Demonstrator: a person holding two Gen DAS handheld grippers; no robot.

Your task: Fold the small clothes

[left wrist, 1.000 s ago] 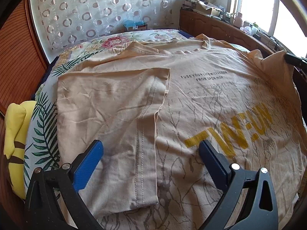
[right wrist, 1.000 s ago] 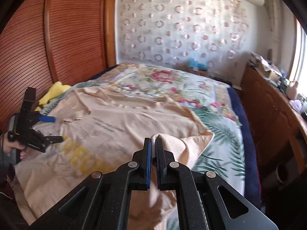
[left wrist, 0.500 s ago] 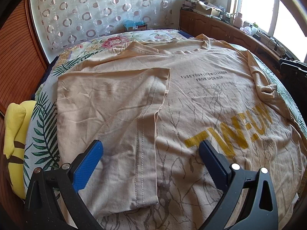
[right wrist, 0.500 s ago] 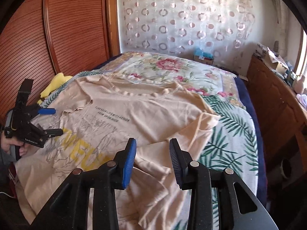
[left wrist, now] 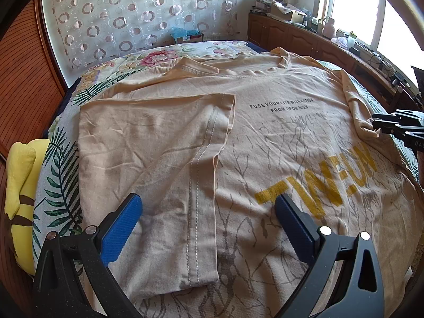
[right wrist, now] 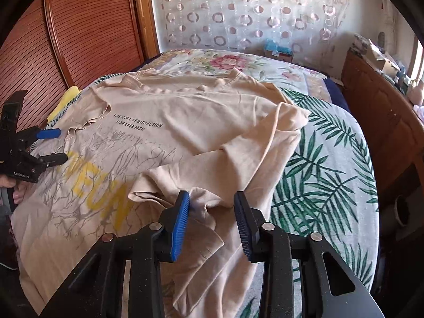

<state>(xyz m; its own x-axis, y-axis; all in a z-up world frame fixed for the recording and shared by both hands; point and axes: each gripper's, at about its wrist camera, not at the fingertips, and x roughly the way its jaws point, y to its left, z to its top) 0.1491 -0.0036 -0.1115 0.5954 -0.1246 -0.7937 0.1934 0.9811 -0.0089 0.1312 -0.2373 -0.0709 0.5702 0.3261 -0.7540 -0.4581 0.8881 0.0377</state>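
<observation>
Your T-shirt [left wrist: 278, 137] has one sleeve folded in; the other lies bunched. Left gripper [left wrist: 208, 220] gapes empty; right gripper [right wrist: 212, 212], jaws just narrowing, straddles that sleeve ungripped.

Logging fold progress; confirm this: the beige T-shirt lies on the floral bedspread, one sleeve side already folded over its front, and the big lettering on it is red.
Wrong in one respect: the big lettering on the T-shirt is yellow, not red, as the left wrist view shows. The shirt does lie on the floral bedspread with one sleeve side folded over.

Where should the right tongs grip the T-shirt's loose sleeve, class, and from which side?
Grip the bunched cuff edge of the sleeve, coming down from the near, open side. It stands up in a ridge between the open right tongs, so the pads can close across it.
</observation>
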